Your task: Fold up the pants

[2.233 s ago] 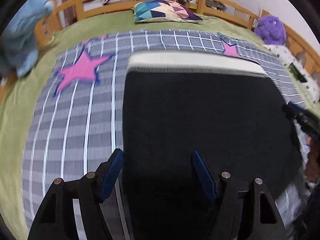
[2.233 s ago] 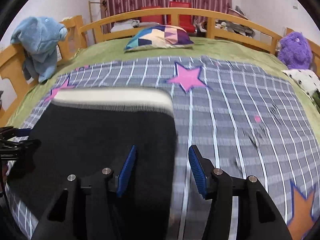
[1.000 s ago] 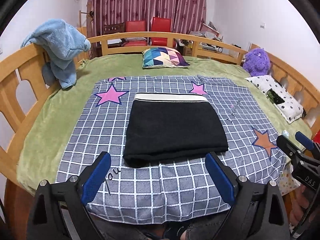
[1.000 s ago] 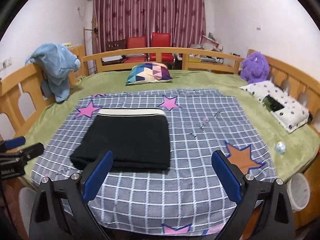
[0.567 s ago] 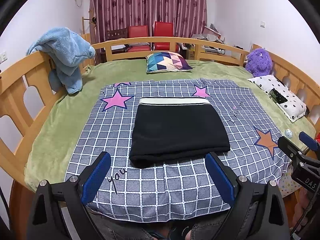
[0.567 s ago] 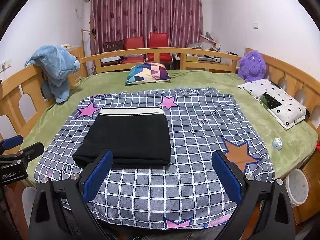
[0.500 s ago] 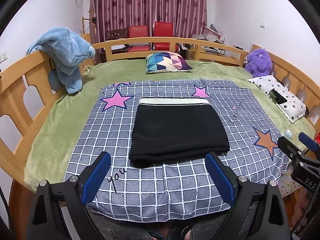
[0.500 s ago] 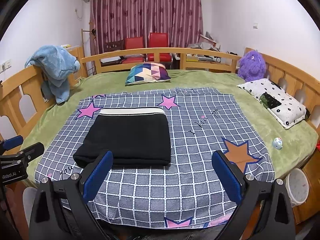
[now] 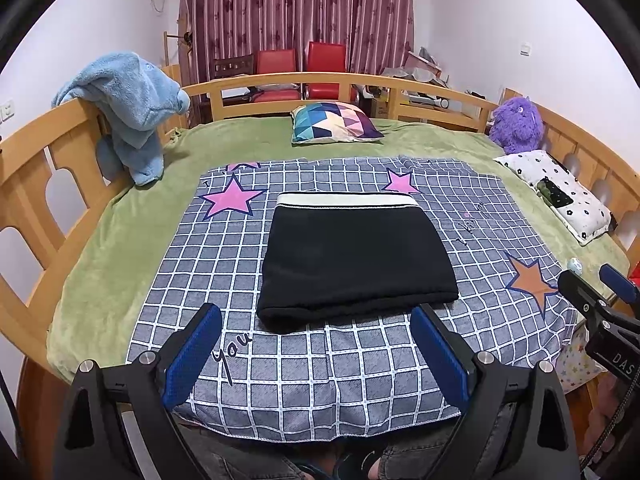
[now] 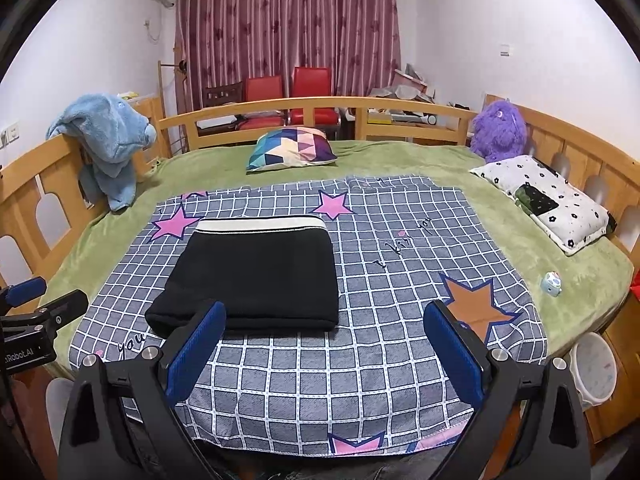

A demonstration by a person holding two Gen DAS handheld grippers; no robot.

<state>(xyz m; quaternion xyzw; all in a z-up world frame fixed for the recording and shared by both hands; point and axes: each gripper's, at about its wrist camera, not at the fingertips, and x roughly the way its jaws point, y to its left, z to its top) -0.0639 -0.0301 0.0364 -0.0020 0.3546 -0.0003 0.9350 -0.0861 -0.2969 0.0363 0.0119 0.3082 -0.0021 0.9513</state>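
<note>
The black pants [image 9: 352,260] [image 10: 260,276] lie folded into a flat rectangle on the grey checked blanket [image 9: 320,364] [image 10: 400,280], with the cream waistband at the far edge. My left gripper [image 9: 316,350] hangs open near the bed's front edge, well short of the pants, holding nothing. My right gripper [image 10: 326,352] is likewise open and empty, pulled back over the blanket's near edge. Each gripper also shows at the side of the other's view: the right gripper [image 9: 600,292] and the left gripper [image 10: 36,300].
A wooden rail [image 9: 320,80] rings the green bed. A blue plush [image 9: 128,100] hangs on the left rail. A patterned pillow [image 9: 336,122], a purple plush [image 9: 516,124] and a white dotted pillow [image 9: 560,196] lie further back. A white bin [image 10: 592,368] stands beside the bed.
Both grippers drew back from right over the pants to the bed's front edge and their fingers spread wide. In the last half second almost nothing moved.
</note>
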